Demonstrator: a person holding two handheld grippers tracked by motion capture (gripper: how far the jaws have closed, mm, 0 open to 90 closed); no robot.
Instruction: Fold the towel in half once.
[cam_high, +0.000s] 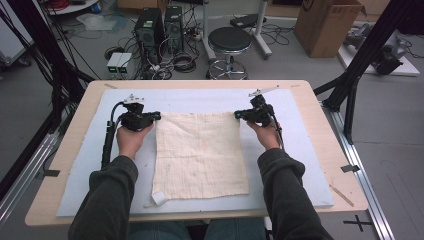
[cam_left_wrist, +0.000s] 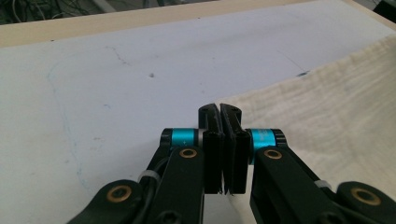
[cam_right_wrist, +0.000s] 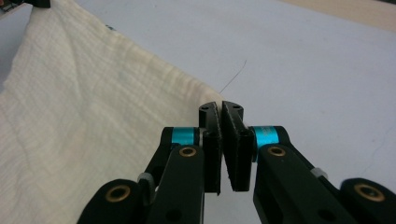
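A cream, square cloth (cam_high: 200, 155) lies spread on a pale blue mat (cam_high: 285, 150) that covers the wooden table (cam_high: 75, 150). My left gripper (cam_high: 159, 115) is at the cloth's far left corner. In the left gripper view my left gripper (cam_left_wrist: 220, 109) has its jaws pressed together where the cloth (cam_left_wrist: 327, 107) comes to a point. My right gripper (cam_high: 236, 114) is at the far right corner. In the right gripper view my right gripper (cam_right_wrist: 221, 109) is shut on the corner of the cloth (cam_right_wrist: 84, 116), which rises in a fold toward it.
A small white tag (cam_high: 159, 198) sticks out at the cloth's near left corner. A thin wooden stick (cam_high: 341, 195) lies on the table's near right edge. Beyond the table stand a black stool (cam_high: 230, 40), computer towers (cam_high: 150, 27) and a cardboard box (cam_high: 325, 25).
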